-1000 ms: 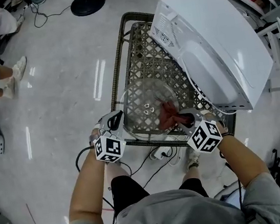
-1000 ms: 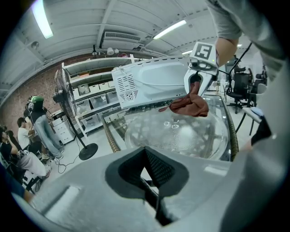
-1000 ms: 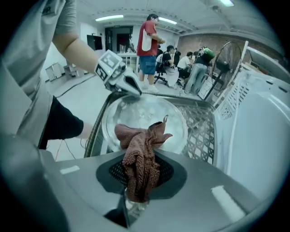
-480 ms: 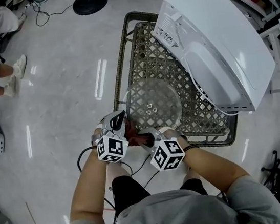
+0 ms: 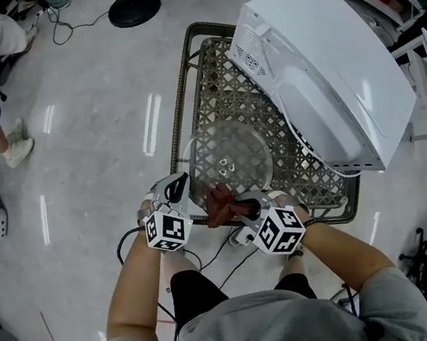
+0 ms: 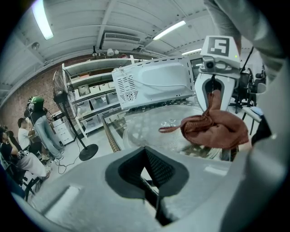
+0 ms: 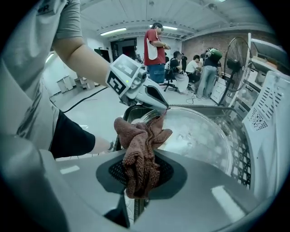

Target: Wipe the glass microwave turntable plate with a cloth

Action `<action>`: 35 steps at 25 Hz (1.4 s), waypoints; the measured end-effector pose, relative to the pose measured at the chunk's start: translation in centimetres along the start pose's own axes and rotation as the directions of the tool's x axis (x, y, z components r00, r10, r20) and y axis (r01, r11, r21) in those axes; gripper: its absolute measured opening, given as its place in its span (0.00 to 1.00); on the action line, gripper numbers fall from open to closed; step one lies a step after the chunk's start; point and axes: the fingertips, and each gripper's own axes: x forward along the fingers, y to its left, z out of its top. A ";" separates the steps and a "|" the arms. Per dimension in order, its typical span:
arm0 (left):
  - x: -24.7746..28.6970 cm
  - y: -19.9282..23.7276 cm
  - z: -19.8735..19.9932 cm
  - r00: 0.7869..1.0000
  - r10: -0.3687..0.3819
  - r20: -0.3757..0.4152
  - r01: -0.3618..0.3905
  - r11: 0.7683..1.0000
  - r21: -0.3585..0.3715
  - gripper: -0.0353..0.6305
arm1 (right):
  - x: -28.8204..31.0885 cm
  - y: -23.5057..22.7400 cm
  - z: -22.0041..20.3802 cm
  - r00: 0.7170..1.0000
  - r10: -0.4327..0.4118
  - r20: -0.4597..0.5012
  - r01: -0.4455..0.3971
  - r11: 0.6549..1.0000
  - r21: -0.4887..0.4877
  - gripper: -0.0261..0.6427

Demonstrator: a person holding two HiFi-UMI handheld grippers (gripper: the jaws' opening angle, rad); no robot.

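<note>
The glass plate [image 5: 227,156] lies over the near end of a woven lattice worktop [image 5: 220,78], with a white microwave [image 5: 323,56] standing at about 2 o'clock from it and overhanging the worktop's right side. The left gripper [image 5: 179,183] meets the plate at its 8 o'clock edge, and its fingers are drawn together on the rim there, with only a thin sliver between them in the left gripper view. The right gripper [image 5: 238,204] sits at the plate's 6 o'clock edge, its fingers clamped on a bunched reddish-brown cloth [image 5: 218,203]. The cloth's loose folds stick out past the fingers and rest against the near rim of the plate, just beside the left gripper's tips. The rest of the glass is uncovered, and the lattice shows through it. On the floor beyond the worktop, at 12 o'clock, is the round black base of a fan [image 5: 134,7], and seated people are at about 10 o'clock
</note>
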 end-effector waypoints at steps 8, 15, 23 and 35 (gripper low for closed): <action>0.2 0.0 -0.1 1.000 -0.004 0.004 0.004 1.000 -0.007 0.05 | -4.1 -2.2 -5.9 0.994 -0.042 -0.100 0.044 0.999 0.021 0.15; 0.2 0.1 -0.1 1.000 -0.007 0.003 0.007 1.000 -0.009 0.05 | -6.0 -3.3 -9.7 0.983 -0.084 -0.163 0.091 0.995 0.040 0.15; 0.4 0.0 -0.5 0.999 0.006 -0.040 -0.007 0.999 -0.033 0.05 | -9.2 -4.0 -6.0 0.989 -0.145 0.028 0.139 0.976 0.166 0.15; 1.7 -0.9 -1.2 0.973 -0.054 -0.223 0.050 0.998 -0.023 0.04 | -16.5 -5.8 -2.0 0.939 -0.283 0.194 0.220 0.930 0.295 0.15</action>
